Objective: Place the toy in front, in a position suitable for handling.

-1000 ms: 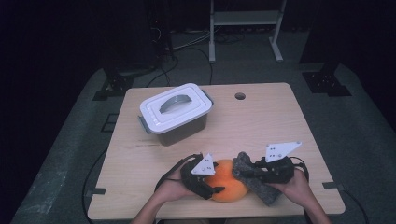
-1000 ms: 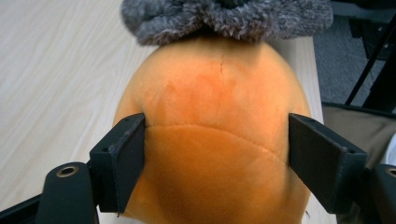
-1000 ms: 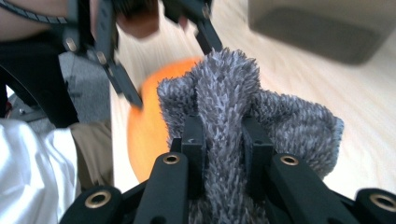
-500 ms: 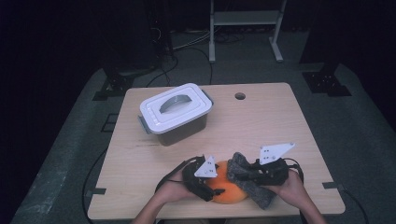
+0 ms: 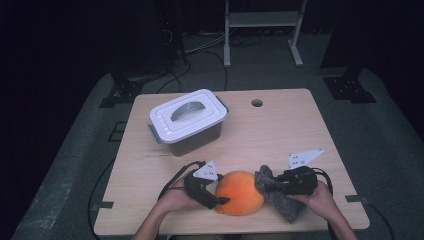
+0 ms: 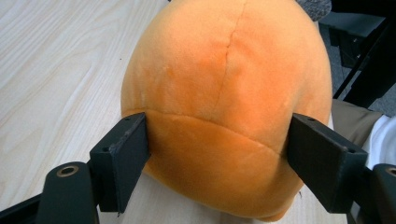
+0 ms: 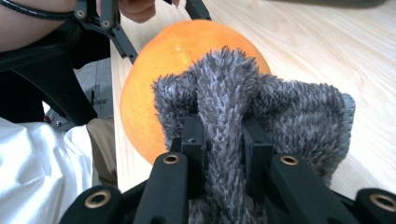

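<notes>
Near the front edge of the pale wooden table [image 5: 300, 130], a round orange plush ball [image 5: 240, 192] with stitched seams sat clamped between the wide-set jaws of the left gripper [image 6: 217, 154]. Touching it, the right gripper [image 7: 223, 140] pinched a shaggy grey cloth [image 7: 261, 107] tight. From above, a white-lidded plastic box [image 5: 187, 120] with an arched handle stood well apart.

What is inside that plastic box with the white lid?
That cannot be seen. The plastic box sits closed under its white lid with a grey handle, and its dark walls hide the inside. It stands on the wooden table, apart from the orange plush ball.
</notes>
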